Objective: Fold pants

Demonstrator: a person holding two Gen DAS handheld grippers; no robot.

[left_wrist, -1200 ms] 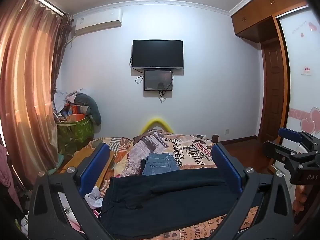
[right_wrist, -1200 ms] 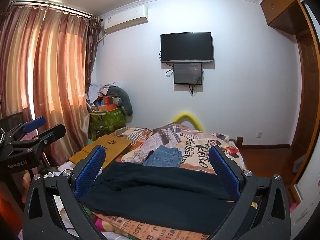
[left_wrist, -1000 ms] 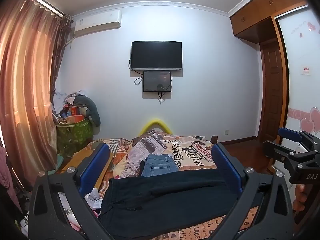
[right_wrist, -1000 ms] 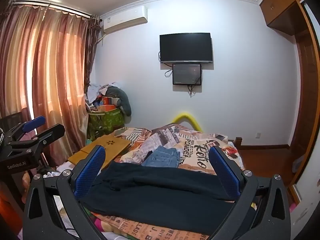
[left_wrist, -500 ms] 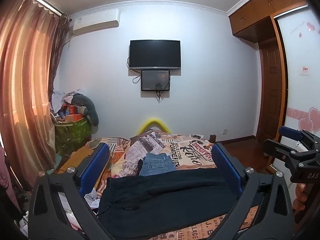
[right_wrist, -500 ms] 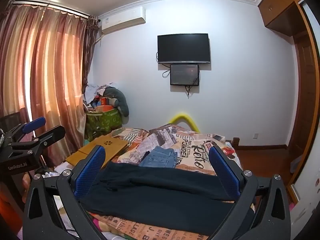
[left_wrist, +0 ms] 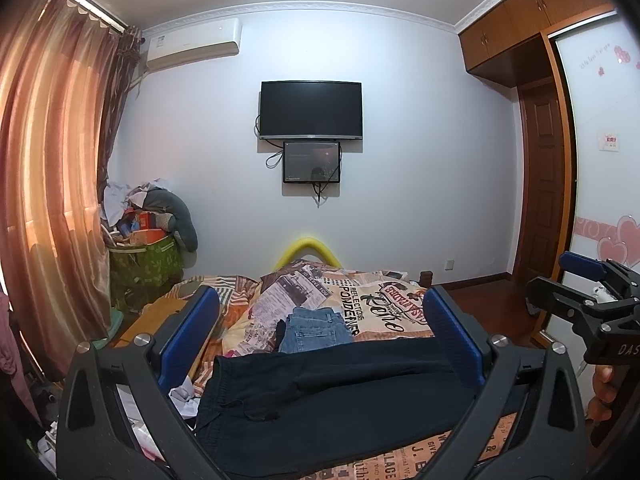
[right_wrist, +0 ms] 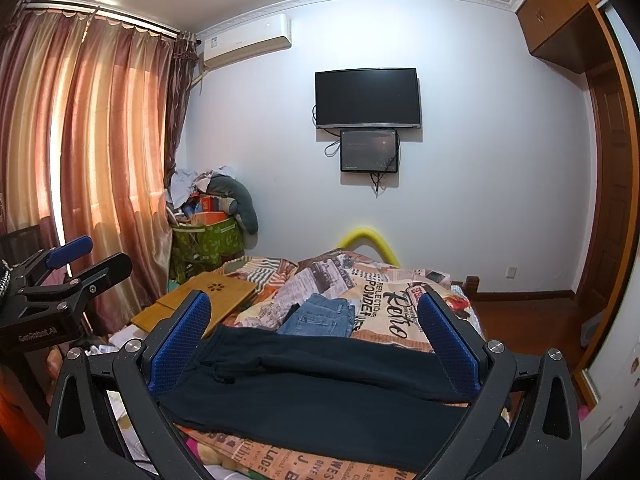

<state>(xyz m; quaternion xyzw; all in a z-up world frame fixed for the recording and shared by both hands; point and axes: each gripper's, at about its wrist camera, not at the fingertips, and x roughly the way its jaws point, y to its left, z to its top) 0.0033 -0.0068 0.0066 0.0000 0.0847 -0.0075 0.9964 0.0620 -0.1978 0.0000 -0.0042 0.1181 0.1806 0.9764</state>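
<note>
Dark navy pants (left_wrist: 332,396) lie spread flat across the near end of the bed, waistband with drawstring to the left; they also show in the right wrist view (right_wrist: 320,388). My left gripper (left_wrist: 320,320) is open and empty, held above and in front of the pants. My right gripper (right_wrist: 316,316) is open and empty, likewise above them. Each gripper shows at the edge of the other's view: the right one (left_wrist: 588,300), the left one (right_wrist: 68,276).
Folded blue jeans (left_wrist: 314,328) lie just behind the pants on the printed bedspread (left_wrist: 372,304). A wooden lap desk (right_wrist: 200,300) sits at the bed's left. A green laundry bin (right_wrist: 206,246) stands by the curtains. A wardrobe (left_wrist: 600,200) is on the right.
Both grippers have tilted slightly; the scene shifts a little in both views. The pants have not moved and both grippers stay open.
</note>
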